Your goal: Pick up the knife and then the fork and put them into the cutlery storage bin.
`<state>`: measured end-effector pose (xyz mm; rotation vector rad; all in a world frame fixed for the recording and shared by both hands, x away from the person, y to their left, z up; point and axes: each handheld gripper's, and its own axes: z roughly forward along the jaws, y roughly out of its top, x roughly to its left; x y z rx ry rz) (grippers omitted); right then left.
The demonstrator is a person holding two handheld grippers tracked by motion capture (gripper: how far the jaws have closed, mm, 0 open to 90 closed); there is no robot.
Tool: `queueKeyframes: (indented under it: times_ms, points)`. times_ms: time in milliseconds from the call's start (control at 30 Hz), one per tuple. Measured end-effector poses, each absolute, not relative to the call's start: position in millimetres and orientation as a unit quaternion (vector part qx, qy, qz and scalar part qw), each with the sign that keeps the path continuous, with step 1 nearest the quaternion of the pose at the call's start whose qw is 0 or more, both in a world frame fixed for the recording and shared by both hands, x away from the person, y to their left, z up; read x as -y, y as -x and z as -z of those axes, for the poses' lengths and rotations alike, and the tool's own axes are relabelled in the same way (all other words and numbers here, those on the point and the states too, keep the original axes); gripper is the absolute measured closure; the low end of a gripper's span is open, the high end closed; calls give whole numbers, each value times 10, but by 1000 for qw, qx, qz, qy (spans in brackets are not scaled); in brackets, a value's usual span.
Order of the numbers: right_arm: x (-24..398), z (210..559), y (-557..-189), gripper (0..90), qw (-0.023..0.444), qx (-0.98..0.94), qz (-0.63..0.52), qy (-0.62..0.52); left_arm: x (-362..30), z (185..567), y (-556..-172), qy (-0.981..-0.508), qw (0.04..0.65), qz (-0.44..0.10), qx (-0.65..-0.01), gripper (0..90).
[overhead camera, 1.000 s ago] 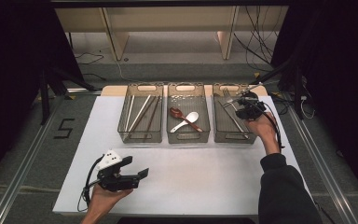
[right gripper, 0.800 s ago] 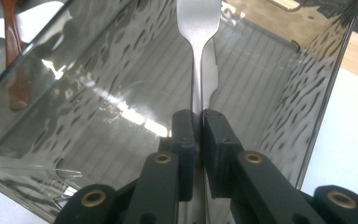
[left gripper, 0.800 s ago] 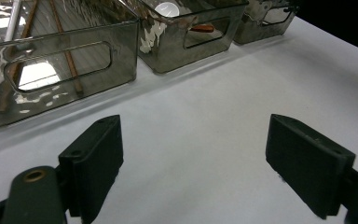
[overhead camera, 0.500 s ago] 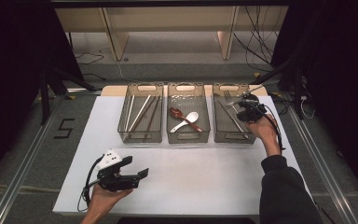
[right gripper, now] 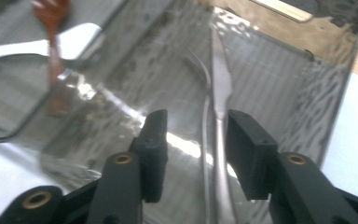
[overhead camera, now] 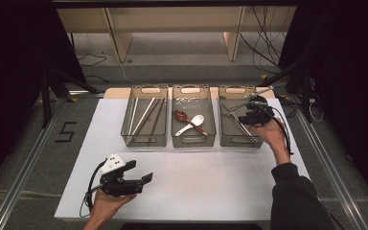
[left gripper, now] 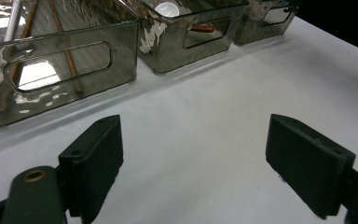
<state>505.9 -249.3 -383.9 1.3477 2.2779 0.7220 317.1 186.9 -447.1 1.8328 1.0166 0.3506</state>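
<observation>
A metal knife (right gripper: 220, 116) lies in the right-hand clear bin (overhead camera: 227, 136) of three bins set in a row at the far side of the white counter (overhead camera: 211, 177). In the right gripper view its long axis runs straight away from the camera, and a second thin piece of metal cutlery (right gripper: 205, 107), probably a fork, lies just beside it on the left.

The right tongs (right gripper: 193, 156) hang inside this bin, directly over the near end of the knife. The two jaws stand partly apart, one on each side of the handle, with a gap showing on both sides, so they are released and holding nothing. The knife's length lines up with the direction the tongs point, so the jaws would close across its narrow width. In the high view, the right hand (overhead camera: 270, 134) reaches over the bin's right wall.

The middle bin (overhead camera: 191, 140) holds a white spoon (overhead camera: 191, 125) and a brown spoon (overhead camera: 183, 117), crossed. The left bin (overhead camera: 143, 140) holds several long sticks (overhead camera: 143, 117), likely chopsticks, lying lengthwise.

The left tongs (left gripper: 193, 163) rest low over bare counter at the near edge, well apart from the bins, with the jaws spread wide and empty. The right hand is far nearer the knife.
</observation>
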Motion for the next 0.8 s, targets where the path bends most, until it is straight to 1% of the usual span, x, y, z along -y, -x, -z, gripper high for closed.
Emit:
queueKeyframes:
  times_ms: [67, 133, 233, 467, 800]
  points:
    - [2476, 3822, -5017, 534, 198, -813, -266, -478, -1870, 4472, -3171, -753, 487, -144, -418, 185]
    - [2466, 3802, -4970, 517, 190, -813, -277, -475, -1869, 4473, -3170, -754, 486, -144, -418, 185]
    - [2455, 3778, -4891, 470, 185, -807, -299, -475, -1865, 4472, -3169, -753, 487, -144, -418, 186]
    - [2411, 3755, -4711, 403, 163, -797, -347, -468, -1861, 4472, -3168, -753, 487, -145, -417, 186]
    - [2295, 3773, -4441, 323, 151, -793, -387, -446, -1862, 4473, -3165, -752, 490, -144, -416, 184]
